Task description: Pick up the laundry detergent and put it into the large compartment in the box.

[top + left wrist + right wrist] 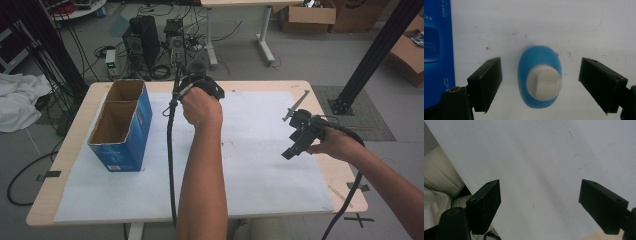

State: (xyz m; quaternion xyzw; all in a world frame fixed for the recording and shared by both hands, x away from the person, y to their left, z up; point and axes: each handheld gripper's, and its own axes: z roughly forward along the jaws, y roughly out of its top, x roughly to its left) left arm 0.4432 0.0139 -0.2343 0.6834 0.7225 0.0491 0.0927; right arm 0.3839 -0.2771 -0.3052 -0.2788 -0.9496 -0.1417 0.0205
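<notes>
Blue oval object w/ white cap [539, 80] lies on the white sheet [260, 165], directly btwn the jaws of the left gripper [540, 85], long axis running along the jaws' reach, not yet touched. Left gripper released, jaws wide; it's by far the nearer one. Right gripper [540, 205] also spread wide, holding nothing, well apart over bare sheet. Blue carton [122, 125] beside left gripper: open-topped, two compartments, nothing seen in them.

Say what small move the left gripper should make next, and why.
Probably lower and shut. The left gripper is open, its jaws either side of the blue and white object lying on the white sheet, not yet touching it. The blue box stands close by.
</notes>
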